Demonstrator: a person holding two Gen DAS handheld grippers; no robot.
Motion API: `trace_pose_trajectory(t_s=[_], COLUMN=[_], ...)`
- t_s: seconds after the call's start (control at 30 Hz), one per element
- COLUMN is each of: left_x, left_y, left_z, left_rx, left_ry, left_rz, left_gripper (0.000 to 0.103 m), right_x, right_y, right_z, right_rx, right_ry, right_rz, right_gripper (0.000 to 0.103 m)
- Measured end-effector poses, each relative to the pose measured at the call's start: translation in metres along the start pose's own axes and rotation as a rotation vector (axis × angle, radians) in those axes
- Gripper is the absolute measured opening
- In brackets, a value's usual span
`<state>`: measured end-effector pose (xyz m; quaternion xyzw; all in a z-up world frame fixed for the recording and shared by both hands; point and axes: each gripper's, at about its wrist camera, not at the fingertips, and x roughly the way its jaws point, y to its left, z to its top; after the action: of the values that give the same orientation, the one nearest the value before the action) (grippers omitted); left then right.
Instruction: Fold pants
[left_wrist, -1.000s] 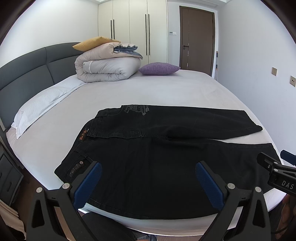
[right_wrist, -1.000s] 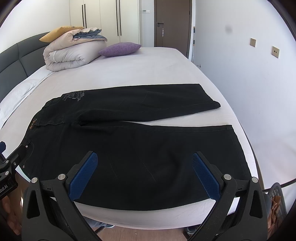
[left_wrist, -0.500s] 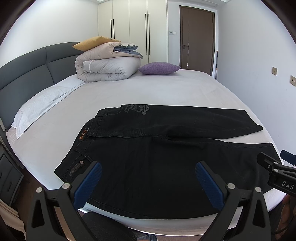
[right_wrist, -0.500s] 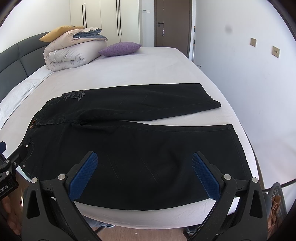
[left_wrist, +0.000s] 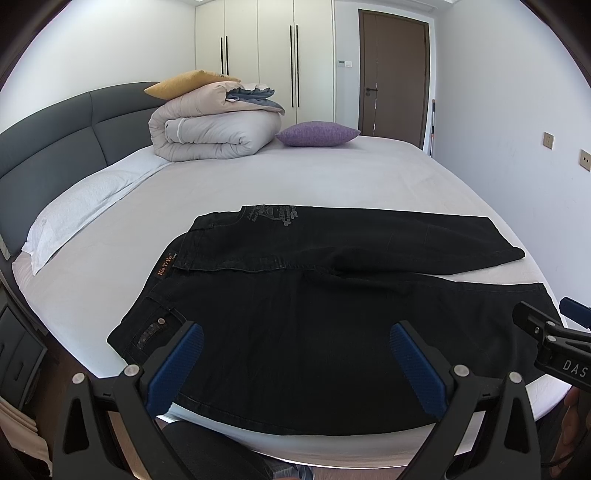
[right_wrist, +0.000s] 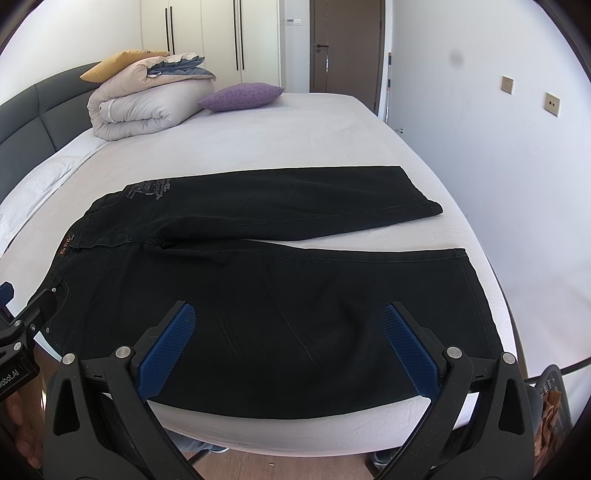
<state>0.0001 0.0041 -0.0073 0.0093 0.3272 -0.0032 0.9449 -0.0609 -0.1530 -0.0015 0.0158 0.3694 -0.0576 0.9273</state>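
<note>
**Bedroom, black pants spread on the bed**

White sheets cover the bed (left_wrist: 332, 177), where the black pants (left_wrist: 332, 325) lie flat near the front edge, waistband to the left, legs splayed rightward. The left gripper (left_wrist: 295, 363) and right gripper (right_wrist: 288, 345) hover above the near leg, jaws spread wide, holding nothing. A folded duvet (left_wrist: 210, 133) and purple cushion (left_wrist: 316, 133) sit by the headboard (left_wrist: 55, 140).

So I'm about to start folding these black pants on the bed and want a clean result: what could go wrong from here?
The near leg of the pants lies close to the bed edge, so tugging it could slide it off. Both grippers, left and right, are open and hold nothing; uneven grasps could leave the splayed legs misaligned.
</note>
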Motion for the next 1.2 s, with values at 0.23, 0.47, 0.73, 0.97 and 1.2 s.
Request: trace_pose_trajectory(t_s=[0.23,0.47,0.73,0.97,1.2], left_x=[0.002,0.002,0.005,0.006,0.017], left_y=[0.001,0.001,0.003,0.004,0.007], left_z=[-0.003,-0.004,-0.007,-0.008,-0.029], left_rx=[0.0,0.0,-0.001,-0.001,0.008], left_ry=[0.001,0.002,0.005,0.008,0.028], left_rz=[0.0,0.0,0.0,0.0,0.014], left_gripper=[0.103,0.103,0.103,0.103,0.103], right_x=[0.0,0.002,0.002,0.002,0.01], right_y=[0.0,0.012,0.013,0.017,0.017], right_z=[0.0,-0.008,-0.009,-0.011,-0.012], right_rx=[0.001,0.0,0.001,0.0,0.005], right_ry=[0.001,0.002,0.003,0.006,0.022], right_rz=[0.0,0.001,0.002,0.004,0.009], right_gripper=[0.103,0.103,0.103,0.103,0.103])
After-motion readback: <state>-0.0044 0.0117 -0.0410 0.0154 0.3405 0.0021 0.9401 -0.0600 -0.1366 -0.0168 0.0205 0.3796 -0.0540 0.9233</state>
